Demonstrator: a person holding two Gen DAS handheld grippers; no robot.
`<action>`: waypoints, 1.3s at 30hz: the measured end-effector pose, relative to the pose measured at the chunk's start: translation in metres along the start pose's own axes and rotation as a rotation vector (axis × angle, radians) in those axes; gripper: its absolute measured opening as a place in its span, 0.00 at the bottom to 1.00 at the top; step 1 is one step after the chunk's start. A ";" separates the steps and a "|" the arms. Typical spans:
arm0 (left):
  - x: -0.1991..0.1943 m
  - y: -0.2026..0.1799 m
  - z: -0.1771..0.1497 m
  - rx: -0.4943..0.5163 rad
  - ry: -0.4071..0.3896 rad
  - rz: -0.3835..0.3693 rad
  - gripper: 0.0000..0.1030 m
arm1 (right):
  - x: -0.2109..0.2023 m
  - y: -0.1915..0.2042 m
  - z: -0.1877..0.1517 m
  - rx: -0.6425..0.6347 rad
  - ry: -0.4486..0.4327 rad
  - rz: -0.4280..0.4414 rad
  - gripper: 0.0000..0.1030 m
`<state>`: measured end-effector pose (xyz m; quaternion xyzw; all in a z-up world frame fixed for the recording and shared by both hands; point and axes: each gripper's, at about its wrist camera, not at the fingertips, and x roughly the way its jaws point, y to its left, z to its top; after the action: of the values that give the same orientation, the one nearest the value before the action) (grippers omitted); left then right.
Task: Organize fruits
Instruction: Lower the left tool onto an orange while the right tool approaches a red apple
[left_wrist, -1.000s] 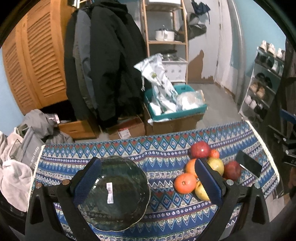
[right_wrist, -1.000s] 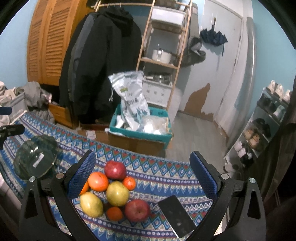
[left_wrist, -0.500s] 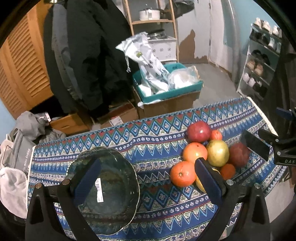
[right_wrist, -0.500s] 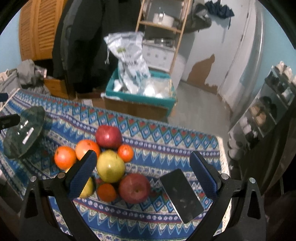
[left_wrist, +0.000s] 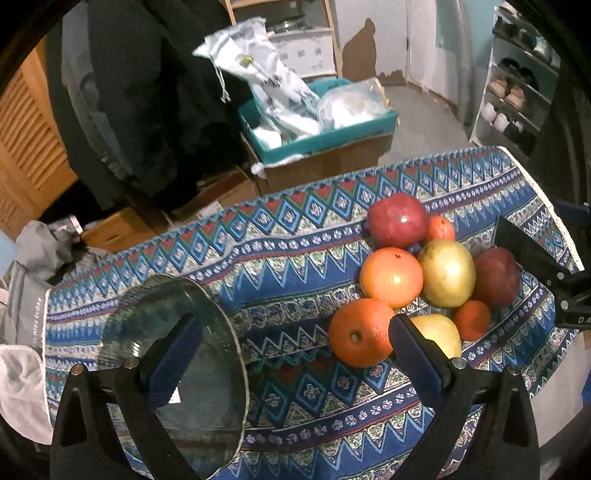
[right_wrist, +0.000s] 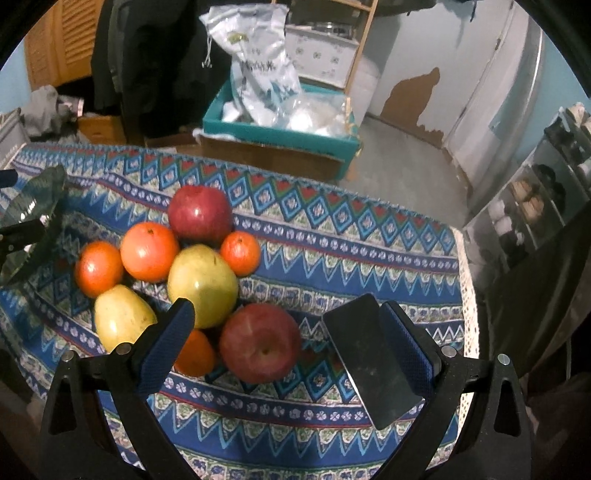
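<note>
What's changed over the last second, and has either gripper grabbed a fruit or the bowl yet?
Both grippers came down closer to the table. The right gripper, open, now brackets the near red apple; the left gripper, open, sits lower over the glass bowl, which now looks tipped. Nothing is gripped. The fruit pile and phone stayed put.

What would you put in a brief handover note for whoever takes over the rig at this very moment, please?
Left gripper: open, empty, over the cloth between the glass plate and the fruit pile.
Right gripper: open, empty, its fingers either side of the near red apple; dark phone beside it.
Done: nothing; the plate holds no fruit.
Left: move all eight fruits.
</note>
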<state>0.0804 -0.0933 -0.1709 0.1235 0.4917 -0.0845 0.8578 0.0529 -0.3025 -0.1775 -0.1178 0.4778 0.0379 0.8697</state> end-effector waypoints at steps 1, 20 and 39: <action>0.005 -0.001 0.000 -0.002 0.012 -0.006 0.99 | 0.003 0.000 -0.001 -0.004 0.007 -0.001 0.96; 0.066 -0.021 0.003 -0.005 0.179 -0.089 0.99 | 0.056 0.002 -0.016 -0.007 0.147 0.046 0.96; 0.105 -0.016 0.001 -0.109 0.291 -0.220 0.99 | 0.102 0.000 -0.026 0.073 0.258 0.168 0.77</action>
<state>0.1300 -0.1114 -0.2636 0.0335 0.6251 -0.1322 0.7686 0.0871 -0.3140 -0.2769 -0.0496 0.5946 0.0775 0.7987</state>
